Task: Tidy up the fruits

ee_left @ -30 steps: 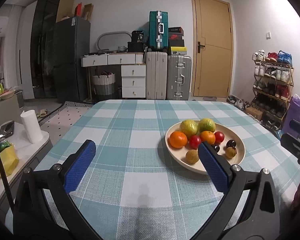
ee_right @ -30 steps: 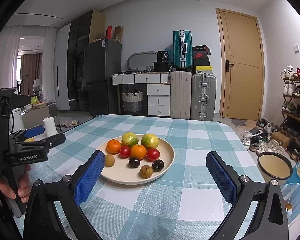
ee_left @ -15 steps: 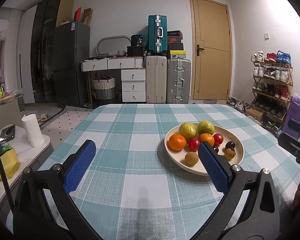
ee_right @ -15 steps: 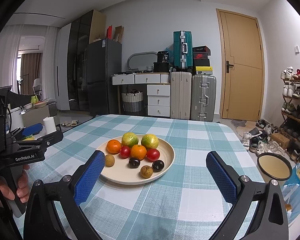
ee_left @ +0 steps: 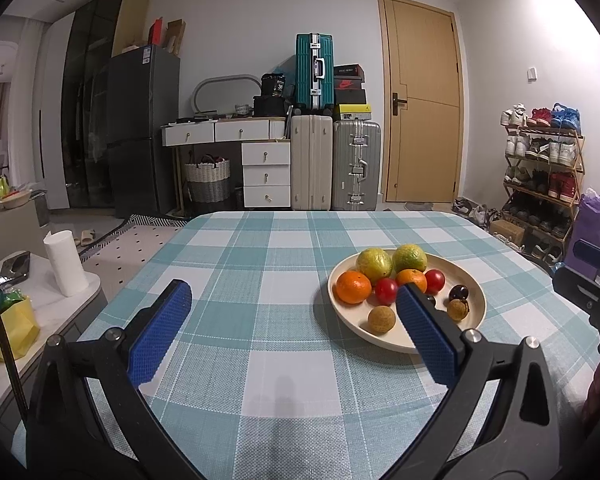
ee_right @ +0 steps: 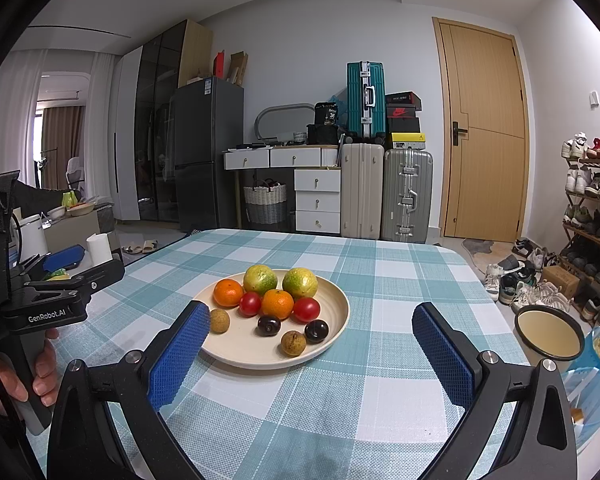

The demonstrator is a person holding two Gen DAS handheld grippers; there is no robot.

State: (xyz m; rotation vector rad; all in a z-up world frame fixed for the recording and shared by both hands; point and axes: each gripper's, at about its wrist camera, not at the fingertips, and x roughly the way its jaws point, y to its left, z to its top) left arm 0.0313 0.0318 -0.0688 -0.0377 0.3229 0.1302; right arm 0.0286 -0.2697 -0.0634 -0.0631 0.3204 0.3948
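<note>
— Since 1 second ago, what has shifted?

— Very little. Both views have tilted slightly, so the plate (ee_right: pixel 336 312) sits a touch lower in the left wrist view; the fruit has not moved.

— Where is the fruit?

— All on the cream plate, which stands on the checked worktop (ee_right: pixel 396 280). At the back lie 2 green-yellow citrus fruits (ee_right: pixel 261 279). In front of them are 2 oranges (ee_right: pixel 228 293) and 2 red tomatoes (ee_right: pixel 306 309). Nearest the camera are 2 dark plums (ee_right: pixel 269 325) and 2 brown longans (ee_right: pixel 293 343); 1 longan rests at the plate's left edge, the other beside the right plum.

— And the left hand-held gripper (ee_left: pixel 294 322)?

— Released, its blue pads wide apart, holding nothing. It hovers over the worktop to the left of the plate; its right pad overlaps the plate in view, but I cannot tell whether it touches. In the right wrist view a hand (ee_right: pixel 28 372) grips its handle.

— The right hand-held gripper (ee_right: pixel 312 354)?

— Also released and empty, pads spread wide, pointed at the plate from the near side. Its left pad overlaps the plate's near rim in view.

— Anything else close by?

— A round bowl (ee_right: pixel 550 334) stands off the worktop's right edge, and a white paper roll (ee_left: pixel 65 263) stands on a side counter to the left.
</note>
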